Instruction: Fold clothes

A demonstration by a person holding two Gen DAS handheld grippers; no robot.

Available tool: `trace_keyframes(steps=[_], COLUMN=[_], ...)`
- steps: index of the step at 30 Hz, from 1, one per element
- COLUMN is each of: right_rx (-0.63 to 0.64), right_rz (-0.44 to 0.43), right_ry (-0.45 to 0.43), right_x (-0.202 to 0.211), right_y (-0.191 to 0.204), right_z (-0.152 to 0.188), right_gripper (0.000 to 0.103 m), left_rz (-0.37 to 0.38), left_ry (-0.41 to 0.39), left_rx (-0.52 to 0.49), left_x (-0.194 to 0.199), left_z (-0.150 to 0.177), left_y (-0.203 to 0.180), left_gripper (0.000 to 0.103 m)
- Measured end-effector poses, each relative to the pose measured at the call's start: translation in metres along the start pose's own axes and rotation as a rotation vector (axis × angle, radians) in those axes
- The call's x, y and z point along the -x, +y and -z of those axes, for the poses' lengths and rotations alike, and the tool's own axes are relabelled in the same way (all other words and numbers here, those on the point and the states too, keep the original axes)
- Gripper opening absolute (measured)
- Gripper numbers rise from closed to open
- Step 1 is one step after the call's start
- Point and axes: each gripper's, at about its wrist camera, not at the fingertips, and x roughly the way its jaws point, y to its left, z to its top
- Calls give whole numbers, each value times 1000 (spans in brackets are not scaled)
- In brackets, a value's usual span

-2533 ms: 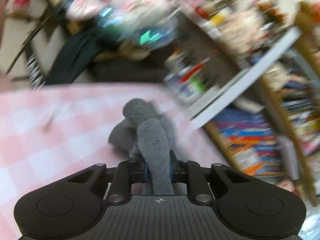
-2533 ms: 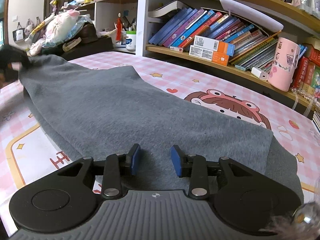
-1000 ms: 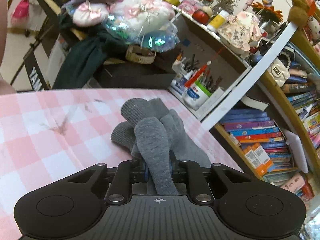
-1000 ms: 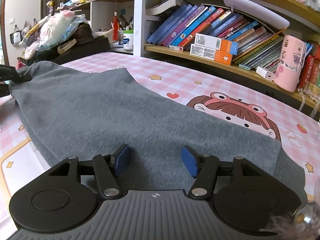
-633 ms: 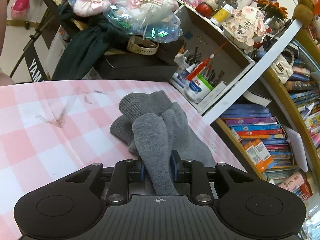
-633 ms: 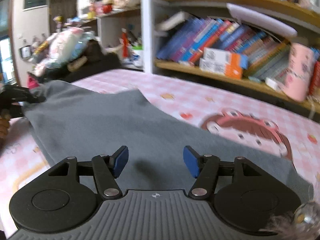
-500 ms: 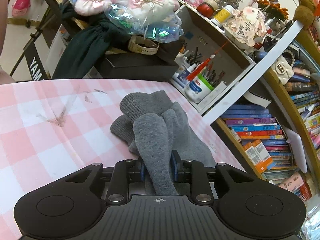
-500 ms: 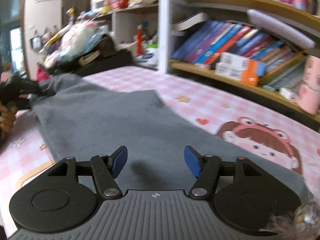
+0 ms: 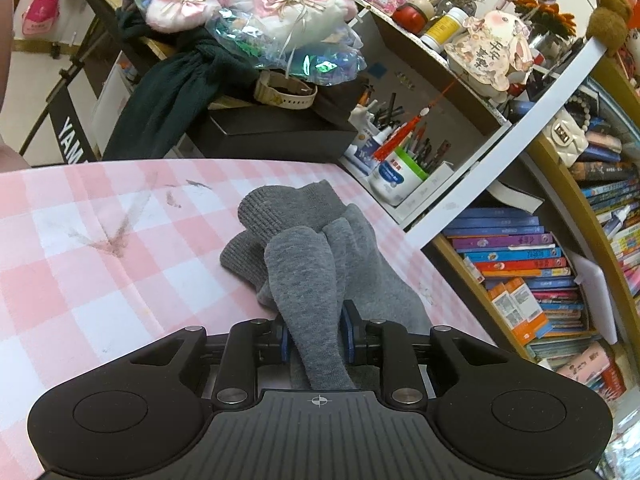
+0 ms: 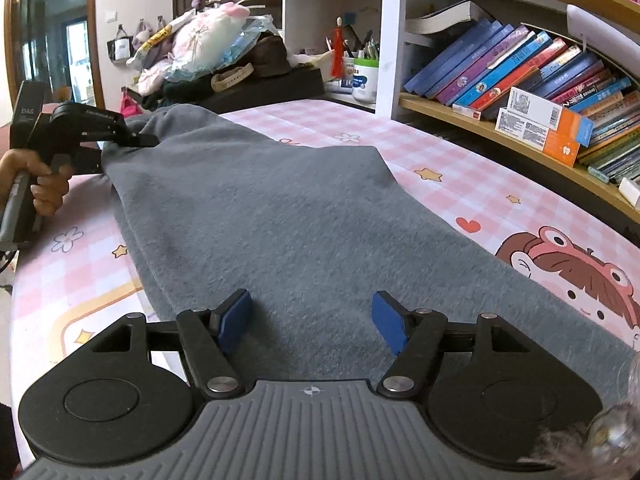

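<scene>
Setting: cluttered room, bookshelf (image 10: 520,76) packed with leaning books behind a counter (image 10: 460,168) covered in pink-and-white checked cloth printed with stars, hearts and a cartoon face.

Item 1: grey garment (image 10: 304,232), fleece-like, spread flat along the counter from the near edge of the right wrist view to the far left corner. Ribbed cuff end (image 9: 280,208) bunched in folds on the checked cloth, seen in the left wrist view.

Item 2: left gripper (image 9: 314,338), clenched on a fold of the grey garment; blue pads press the cloth from both sides. In the right wrist view the same gripper (image 10: 148,141) pinches the garment's far left corner, a hand (image 10: 42,182) around its handle.

Item 3: right gripper (image 10: 312,322), released, jaws opening, blue pads (image 10: 236,320) wide apart above the near part of the garment. Cloth lies under the gap; neither pad presses it.

Item 4: background stock. White pen pot with green lid (image 9: 400,178) on the lower shelf just beyond the counter; pile of soft toys and plastic bags (image 9: 256,8) on a black case; dark green scarf (image 9: 168,96) hanging beside it; red tassel (image 10: 337,50) hanging by the white shelf upright.
</scene>
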Motion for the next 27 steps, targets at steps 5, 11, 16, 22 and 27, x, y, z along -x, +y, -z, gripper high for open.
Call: trace_keyframes(steps=[5,11,16,22,27], right_rx=[-5,-20,-68,-168,-232], right_rz=[-3,-14,-39,-52,-34], right_ry=[-7,-17,-44,-114,-139], right_x=[1,2,9,31,44], right_y=[-1,-4,-12,-31,-45], right_z=[2,2,1,-1,1], right_gripper=[67,68,69,69,69], left_rz=[-2,90,139,166,184], left_ry=[-17,-79,-114,-130,-137], left_rx=[-33,-97,-228,-367,-479], left_x=[5,23,33,41,49], left_z=[-4,-15,-16,-10,-2], left_y=[-13,-44,-79,-110,-130], left_gripper=[13,13,13,13,13])
